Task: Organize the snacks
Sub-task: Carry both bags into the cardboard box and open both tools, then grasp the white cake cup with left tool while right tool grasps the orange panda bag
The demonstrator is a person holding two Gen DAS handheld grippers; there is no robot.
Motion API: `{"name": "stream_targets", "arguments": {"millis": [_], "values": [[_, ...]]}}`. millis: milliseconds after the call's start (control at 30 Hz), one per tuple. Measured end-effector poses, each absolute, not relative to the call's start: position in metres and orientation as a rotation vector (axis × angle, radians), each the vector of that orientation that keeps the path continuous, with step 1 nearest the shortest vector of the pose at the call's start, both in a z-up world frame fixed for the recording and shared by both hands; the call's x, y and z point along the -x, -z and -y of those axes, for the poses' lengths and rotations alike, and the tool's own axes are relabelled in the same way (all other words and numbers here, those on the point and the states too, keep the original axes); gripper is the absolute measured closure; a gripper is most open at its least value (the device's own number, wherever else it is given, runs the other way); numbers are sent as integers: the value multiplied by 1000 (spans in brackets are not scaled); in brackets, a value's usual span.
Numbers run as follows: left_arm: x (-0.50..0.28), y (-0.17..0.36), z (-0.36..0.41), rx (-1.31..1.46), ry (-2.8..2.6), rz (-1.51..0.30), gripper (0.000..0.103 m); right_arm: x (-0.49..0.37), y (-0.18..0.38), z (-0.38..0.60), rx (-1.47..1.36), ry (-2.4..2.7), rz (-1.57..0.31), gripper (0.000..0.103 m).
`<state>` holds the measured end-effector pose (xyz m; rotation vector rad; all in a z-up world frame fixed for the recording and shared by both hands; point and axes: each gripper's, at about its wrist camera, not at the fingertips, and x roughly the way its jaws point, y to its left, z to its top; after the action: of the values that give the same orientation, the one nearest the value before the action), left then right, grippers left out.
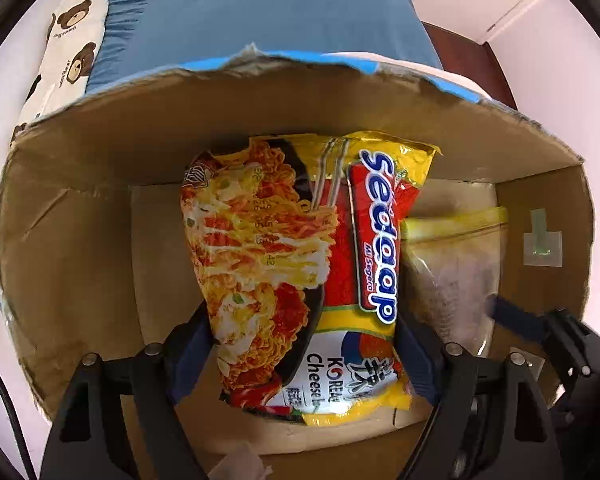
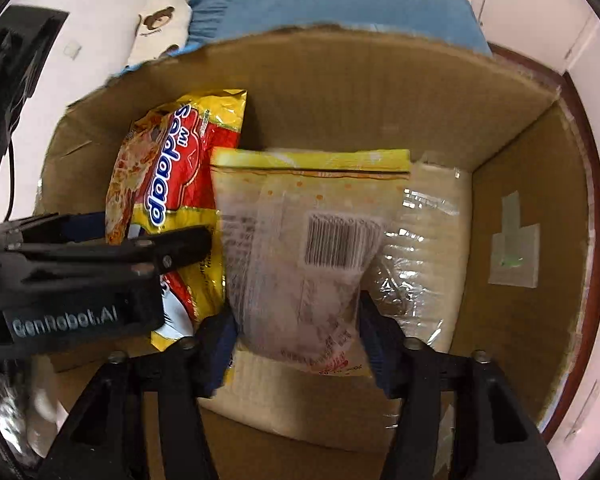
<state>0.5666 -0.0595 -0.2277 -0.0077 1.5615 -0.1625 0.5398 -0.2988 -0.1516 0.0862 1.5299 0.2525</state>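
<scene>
Left gripper [image 1: 300,364]: you are pointing it down into the cardboard box [image 1: 80,208], its blue pads [image 1: 188,344] sitting on either side of the noodle packet [image 1: 300,264]. Whether they are pressing it or just flanking it cannot be told. The packet is standing centre frame in the left wrist view, yellow and red, leaning toward the far wall.

Right gripper [image 2: 298,344]: you are holding it over the clear snack bag [image 2: 300,248], jaws set apart, the pads beside the bag's lower edges. The grip cannot be told; the bag is blurred. It is lying centre frame with its barcode up, a yellow strip along its top edge, just right of the noodle packet.

Beyond the box, upper frame: a blue pillow [image 1: 260,12] and a bear-print cloth [image 1: 72,40].
</scene>
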Motion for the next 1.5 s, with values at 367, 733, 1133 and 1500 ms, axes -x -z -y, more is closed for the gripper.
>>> {"name": "stream_targets", "arguments": {"millis": [367, 733, 1133, 1500], "values": [[-546, 197, 39, 78, 138, -1462, 9, -503, 120, 325, -87, -156, -1480, 8], [-480, 146, 25, 4, 78, -1239, 9, -444, 56, 313, -83, -82, -1320, 8], [-408, 90, 17, -7, 77, -1065, 9, -384, 8, 283, -49, -81, -1136, 8], [-353, 67, 9, 16, 88, -1013, 9, -334, -23, 283, -129, -123, -1080, 8]]}}
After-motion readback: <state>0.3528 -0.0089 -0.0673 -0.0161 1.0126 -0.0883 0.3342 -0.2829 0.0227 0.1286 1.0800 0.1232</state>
